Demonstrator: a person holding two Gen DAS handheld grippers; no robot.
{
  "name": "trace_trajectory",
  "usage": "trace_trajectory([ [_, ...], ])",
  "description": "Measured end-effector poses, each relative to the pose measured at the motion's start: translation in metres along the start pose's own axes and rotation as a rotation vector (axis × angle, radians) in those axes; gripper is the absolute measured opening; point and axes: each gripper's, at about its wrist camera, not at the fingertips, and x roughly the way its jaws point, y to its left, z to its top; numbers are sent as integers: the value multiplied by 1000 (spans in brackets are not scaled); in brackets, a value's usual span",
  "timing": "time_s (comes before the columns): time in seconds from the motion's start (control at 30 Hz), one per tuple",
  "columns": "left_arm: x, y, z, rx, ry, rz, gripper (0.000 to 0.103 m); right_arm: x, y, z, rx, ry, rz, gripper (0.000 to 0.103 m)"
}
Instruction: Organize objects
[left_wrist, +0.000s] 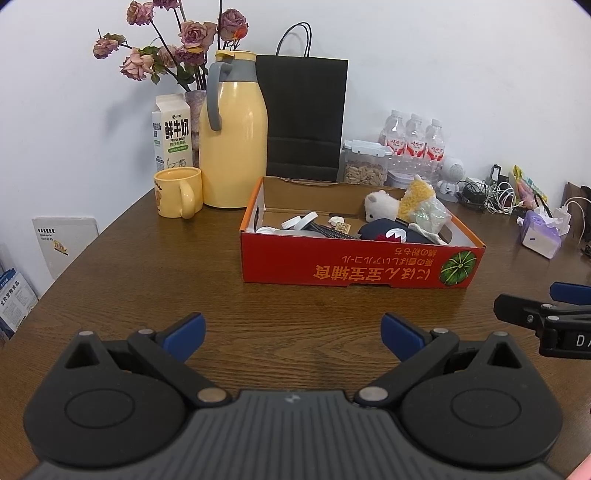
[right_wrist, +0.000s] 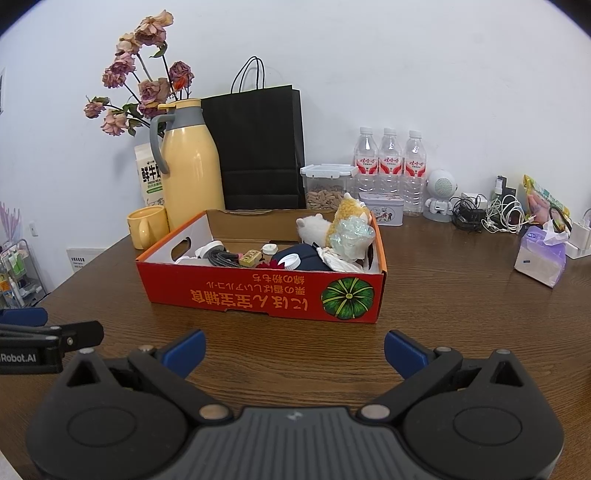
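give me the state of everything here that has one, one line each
left gripper: open, empty
right gripper: open, empty
red box: open-topped, holding plush toys and small items
yellow jug: upright, lid on
yellow mug: upright
snack container: lid clipped shut, partly full
water bottles: capped, upright
black paper bag: standing

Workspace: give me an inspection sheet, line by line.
Surface: brown wooden table, bare in front.
Job's things: red cardboard box holding plush toys, caps and small items.
Clutter: yellow jug, mug, black bag, water bottles, tissue pack.
Grippers: left gripper and right gripper open, empty.
Cables: tangled chargers at back right.
Surroundings: white wall.
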Motion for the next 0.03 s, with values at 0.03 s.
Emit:
trace_trajectory([
  [0.03,0,0,0,-1,0,0,103,0,0,0,0,0,0,103],
])
